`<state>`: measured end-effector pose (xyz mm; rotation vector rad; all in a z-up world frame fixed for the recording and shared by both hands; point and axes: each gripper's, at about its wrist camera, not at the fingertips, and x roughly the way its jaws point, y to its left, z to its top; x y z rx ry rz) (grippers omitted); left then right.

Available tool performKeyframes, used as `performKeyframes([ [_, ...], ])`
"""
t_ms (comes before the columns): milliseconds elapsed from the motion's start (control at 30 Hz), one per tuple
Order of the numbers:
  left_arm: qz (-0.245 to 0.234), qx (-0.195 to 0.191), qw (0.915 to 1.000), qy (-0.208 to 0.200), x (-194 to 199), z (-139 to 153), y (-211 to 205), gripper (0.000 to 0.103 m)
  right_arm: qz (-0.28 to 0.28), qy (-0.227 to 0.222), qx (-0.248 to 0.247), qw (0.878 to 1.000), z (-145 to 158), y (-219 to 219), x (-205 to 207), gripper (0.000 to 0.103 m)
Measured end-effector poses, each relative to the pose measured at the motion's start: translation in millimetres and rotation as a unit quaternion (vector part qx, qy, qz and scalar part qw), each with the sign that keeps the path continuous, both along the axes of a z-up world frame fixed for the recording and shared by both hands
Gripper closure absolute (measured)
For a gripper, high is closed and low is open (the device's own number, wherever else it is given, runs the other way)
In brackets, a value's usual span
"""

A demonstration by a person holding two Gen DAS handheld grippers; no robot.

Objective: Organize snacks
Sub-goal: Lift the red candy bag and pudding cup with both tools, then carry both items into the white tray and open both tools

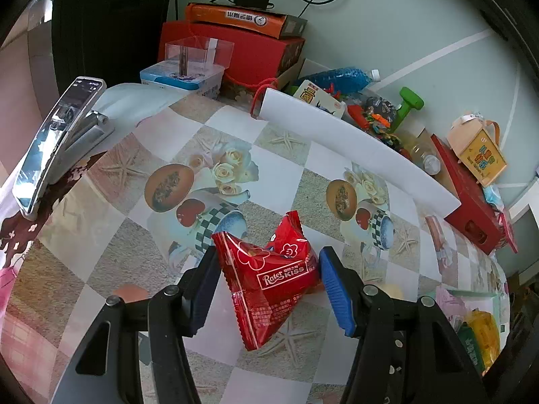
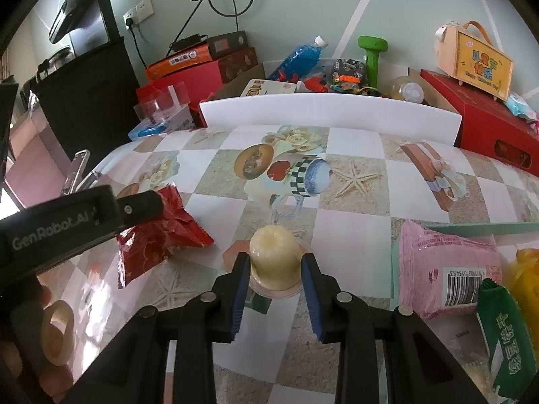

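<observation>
Blue-padded fingers fill the bottom of both views. On the left wrist view, the left gripper [image 1: 266, 279] has its jaws spread around a red snack packet [image 1: 269, 279] that sits centre-bottom of the frame; the right pad looks to be touching the packet's edge and the left pad is just beside it, so I judge it a loose bracket and not yet a firm pinch. The packet is puffed and crumpled, and its long axis runs from the upper middle of the frame down toward the lower middle, roughly along the fingers rather than across them.

On the right wrist view, the right gripper [image 2: 274, 277] has its jaws set either side of a pale jelly cup [image 2: 274, 259], which stands on its wider end on the patterned tablecloth [image 2: 353, 235] in the lower centre. Both pads sit against or just beside its sides; I cannot tell whether they are squeezing it. The cup lies straight ahead between the fingers, upright, so closing looks like all that is needed.

At the right edge of that view lie a pink packet [image 2: 448, 269], a green packet [image 2: 505, 343] and a yellow one [image 2: 525, 272], close together, perhaps the gathering place. The right hand is the nearer one to that group; the red packet shows at the left, under the left gripper's body.
</observation>
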<state>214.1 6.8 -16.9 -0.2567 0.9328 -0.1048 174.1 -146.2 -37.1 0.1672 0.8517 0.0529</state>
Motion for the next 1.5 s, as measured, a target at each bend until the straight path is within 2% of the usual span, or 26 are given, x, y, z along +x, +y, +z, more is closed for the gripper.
performKeyframes([
  [433, -0.007, -0.004, 1.0000, 0.000, 1.6, -1.9, -0.8, 0.042, -0.008, -0.006, 0.030, 1.000, -2.4, -5.4, 3.3, 0.065],
  [600, -0.006, -0.005, 1.0000, 0.001, 1.6, -2.6, -0.5, 0.042, -0.008, -0.012, 0.063, 0.998, -3.3, -9.8, 5.7, 0.058],
  [667, -0.006, -0.004, 1.0000, 0.001, 1.7, -2.7, -0.8, 0.042, -0.003, -0.013, 0.066, 0.998, -3.4, -7.8, 7.1, 0.052],
  [800, -0.010, -0.007, 0.9999, 0.003, 2.4, -4.1, -1.8, 0.042, -0.011, -0.013, 0.069, 0.997, -4.3, -8.5, 9.8, 0.052],
  [900, -0.012, -0.008, 0.9999, 0.006, 3.0, -5.7, -2.9, 0.043, -0.016, -0.016, 0.073, 0.997, -4.2, -11.6, 9.4, 0.057],
  [933, -0.012, -0.009, 0.9999, 0.005, 3.1, -5.6, -3.0, 0.044, -0.020, -0.018, 0.074, 0.997, -3.6, -13.1, 8.5, 0.065],
  [1033, -0.013, -0.012, 0.9998, 0.004, 2.5, -5.4, -3.6, 0.048, -0.021, -0.027, 0.073, 0.997, 0.0, -15.6, 5.1, 0.070],
  [1133, -0.012, -0.016, 0.9998, 0.004, 0.6, -3.6, -3.2, 0.053, -0.025, -0.037, 0.056, 0.997, 9.3, -17.5, -1.1, 0.071],
  [1300, -0.009, -0.024, 0.9996, 0.012, -9.9, 2.6, -1.9, 0.055, -0.034, -0.055, 0.057, 0.996, 39.7, -28.7, -25.6, 0.071],
  [1500, -0.046, -0.046, 0.9978, -0.014, -41.1, 38.5, -20.1, 0.055, -0.067, -0.096, 0.045, 0.992, 91.2, -55.8, -83.6, 0.071],
])
